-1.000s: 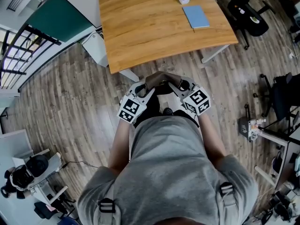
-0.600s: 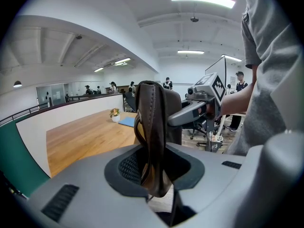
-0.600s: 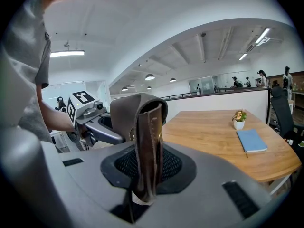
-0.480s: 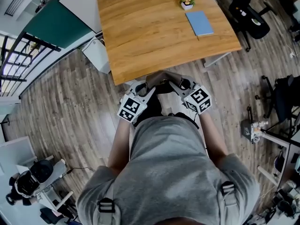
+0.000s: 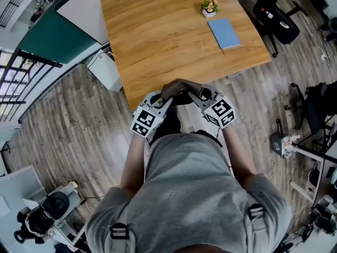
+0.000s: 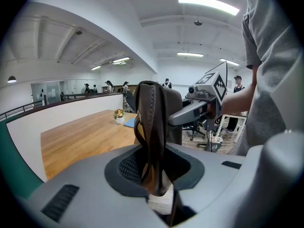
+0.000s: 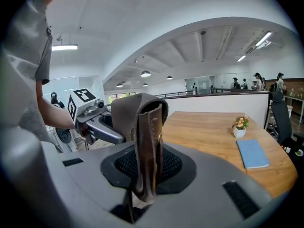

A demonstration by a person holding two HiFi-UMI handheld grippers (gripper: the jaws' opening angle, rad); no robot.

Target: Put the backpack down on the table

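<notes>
L gripper (image 6: 154, 172) & R gripper (image 7: 145, 175) are each pinching the brown backpack strap (image 5: 179, 86) between their jaws, prob. sharing its wt at the table (image 5: 152, 36) edge.

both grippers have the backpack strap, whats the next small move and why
Probably carry it a bit forward, level, before lowering. The left gripper and right gripper are both shut on the backpack's brown strap. In the head view they sit just at the near edge of the table, so the load below them likely isn't over the wood yet.
</notes>
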